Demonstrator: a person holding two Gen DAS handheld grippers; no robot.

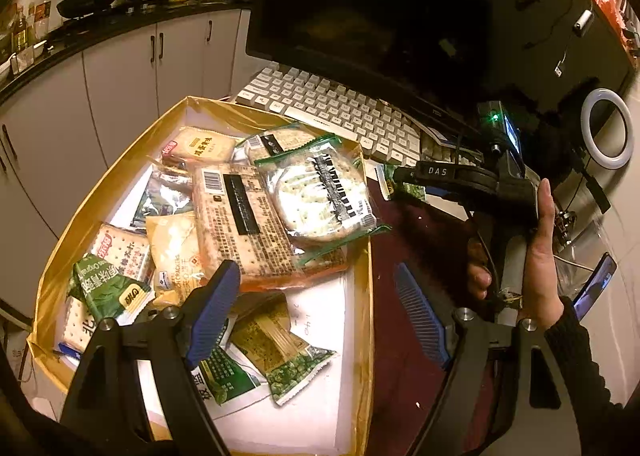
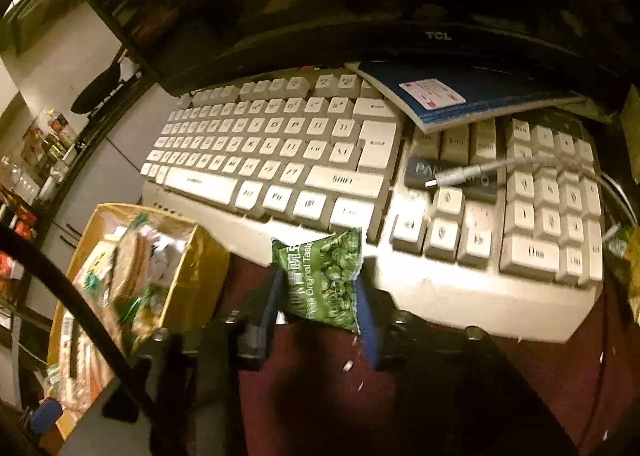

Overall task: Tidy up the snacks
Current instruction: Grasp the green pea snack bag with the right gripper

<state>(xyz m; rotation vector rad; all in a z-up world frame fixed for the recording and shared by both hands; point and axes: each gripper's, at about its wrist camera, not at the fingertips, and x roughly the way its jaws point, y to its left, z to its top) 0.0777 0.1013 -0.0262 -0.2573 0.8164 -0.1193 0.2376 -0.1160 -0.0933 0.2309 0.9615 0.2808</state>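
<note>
A gold cardboard box [image 1: 120,172] [image 2: 200,276] holds several snack packets: a round cracker pack [image 1: 320,196], a large flat cracker pack [image 1: 240,224] and green pea packets [image 1: 288,360]. My left gripper [image 1: 316,284] hovers open over the box's right rim, with nothing between its blue pads [image 1: 216,308]. To the right, a person's hand holds my right gripper [image 1: 400,178] just in front of the keyboard. In the right wrist view that gripper [image 2: 318,288] is shut on a small green pea packet [image 2: 320,268], its pads pressing both sides.
A white keyboard [image 2: 280,160] [image 1: 328,108] lies under a dark monitor [image 1: 380,8], with a blue notebook [image 2: 480,96] and a cable plug [image 2: 460,176] on it. Dark red cloth [image 1: 400,256] covers the table. A ring light [image 1: 608,128] and a phone [image 1: 596,288] stand at the right.
</note>
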